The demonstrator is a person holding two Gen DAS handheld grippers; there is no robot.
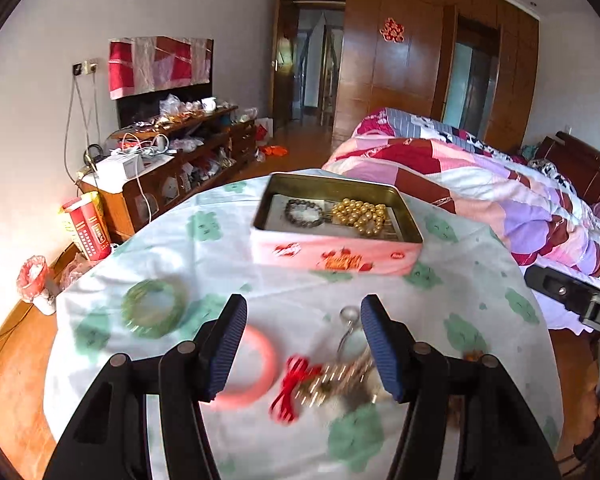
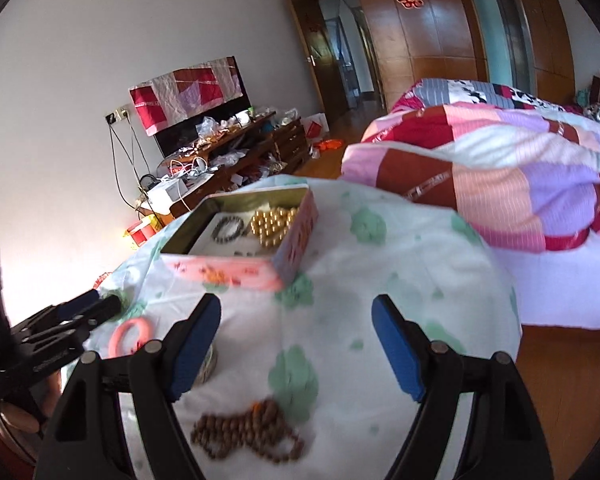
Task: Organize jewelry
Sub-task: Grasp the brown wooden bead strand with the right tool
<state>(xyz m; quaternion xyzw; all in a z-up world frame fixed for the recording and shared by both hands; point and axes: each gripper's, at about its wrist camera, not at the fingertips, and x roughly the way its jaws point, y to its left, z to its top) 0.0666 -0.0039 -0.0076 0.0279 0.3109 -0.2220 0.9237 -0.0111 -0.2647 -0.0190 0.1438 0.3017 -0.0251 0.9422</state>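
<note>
A pink tin box (image 1: 336, 258) stands open on the round table, holding a dark bead bracelet (image 1: 303, 212) and a gold bead strand (image 1: 362, 214). My left gripper (image 1: 304, 350) is open and empty above a pink bangle (image 1: 260, 368), a red ribbon charm (image 1: 290, 386) and a blurred gold and silver piece (image 1: 342, 376). A green bangle (image 1: 154, 308) lies to its left. In the right wrist view my right gripper (image 2: 296, 350) is open and empty, over bare cloth; a brown bead strand (image 2: 248, 434) lies just below it. The tin (image 2: 240, 268) sits beyond.
The table wears a white cloth with green patches (image 1: 204, 248). A bed with a patchwork quilt (image 1: 480, 184) stands close on the right. A cluttered wooden cabinet (image 1: 172, 160) lines the left wall. A red carton (image 1: 88, 226) and wooden floor lie below the table's left edge.
</note>
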